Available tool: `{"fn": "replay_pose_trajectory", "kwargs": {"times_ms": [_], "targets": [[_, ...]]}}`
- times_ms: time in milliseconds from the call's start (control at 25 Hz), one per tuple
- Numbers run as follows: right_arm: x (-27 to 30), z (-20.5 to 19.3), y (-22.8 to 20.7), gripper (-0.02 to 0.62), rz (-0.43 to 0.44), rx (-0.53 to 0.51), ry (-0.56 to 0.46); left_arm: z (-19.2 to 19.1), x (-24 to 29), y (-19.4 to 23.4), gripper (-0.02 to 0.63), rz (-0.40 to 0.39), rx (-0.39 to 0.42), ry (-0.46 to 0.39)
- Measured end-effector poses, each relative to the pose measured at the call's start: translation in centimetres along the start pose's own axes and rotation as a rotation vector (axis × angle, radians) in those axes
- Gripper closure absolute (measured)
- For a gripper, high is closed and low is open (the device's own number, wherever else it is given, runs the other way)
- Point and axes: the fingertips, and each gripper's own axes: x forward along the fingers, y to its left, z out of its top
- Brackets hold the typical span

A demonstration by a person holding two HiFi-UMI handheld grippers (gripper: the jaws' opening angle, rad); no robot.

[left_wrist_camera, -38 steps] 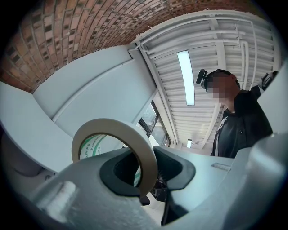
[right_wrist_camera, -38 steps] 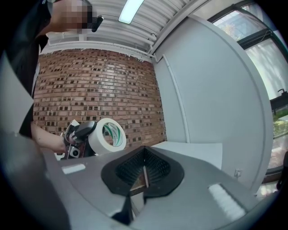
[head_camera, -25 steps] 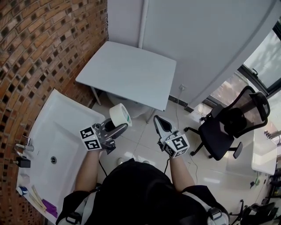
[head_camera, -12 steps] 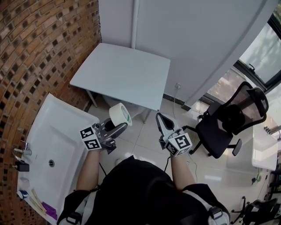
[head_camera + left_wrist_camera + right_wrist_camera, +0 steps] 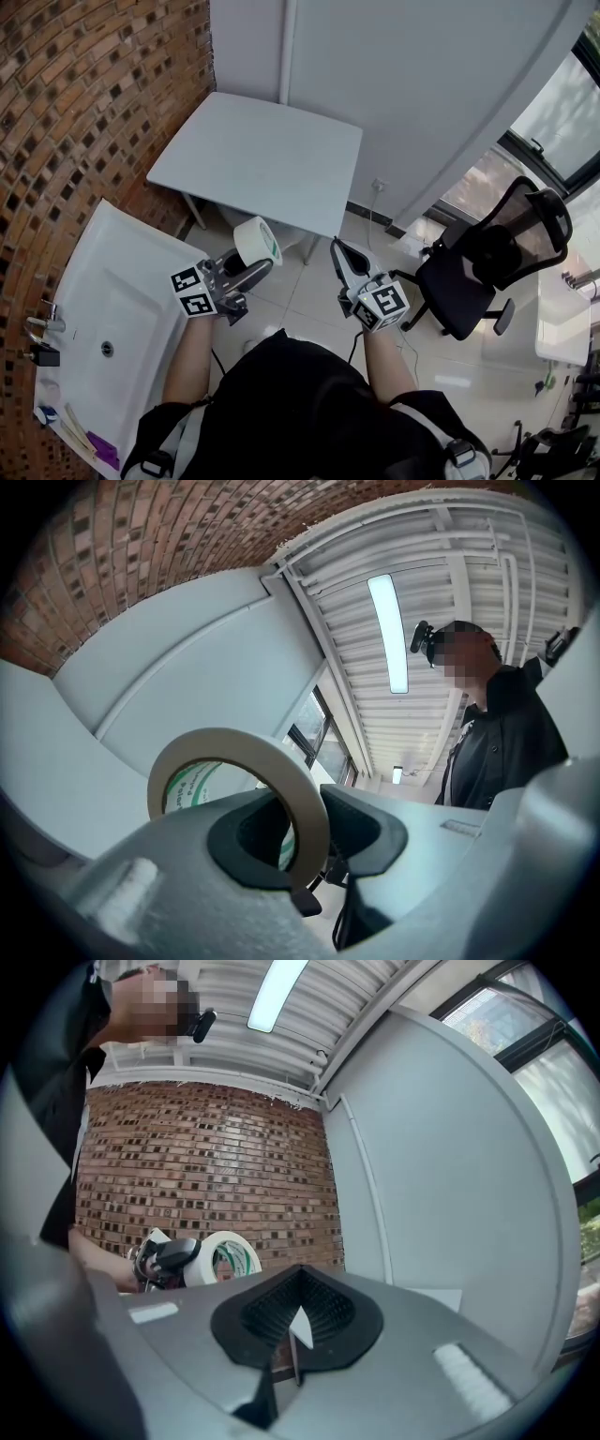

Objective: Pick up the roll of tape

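The left tongs (image 5: pixel 253 274) pinch the roll of tape (image 5: pixel 258 242) by the wall of its ring, up in the air over the floor (image 5: pixel 309 281), near the white bench (image 5: pixel 253 155). The right tongs (image 5: pixel 338 251) are closed with nothing in them. Only a thin bit is held, so the roll could tip or slip out and drop. The left gripper view shows a black pad (image 5: pixel 366 832) on each side of the ring; the head view shows how high the roll hangs.
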Motion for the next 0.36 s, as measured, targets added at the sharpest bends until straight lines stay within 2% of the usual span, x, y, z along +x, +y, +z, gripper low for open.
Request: {"fn": "replay_pose_trajectory", "kwargs": {"times_ms": [160,360], "targets": [[0.57,-0.03,0.19,0.591,0.013,-0.008,0.004,0.34,0.11,0.60,0.500,0.036,0.047,0.003],[0.97,-0.20,0.13,0.591,0.016,0.000,0.006,0.92,-0.29,1.04,0.500,0.040,0.064,0.015]]}}
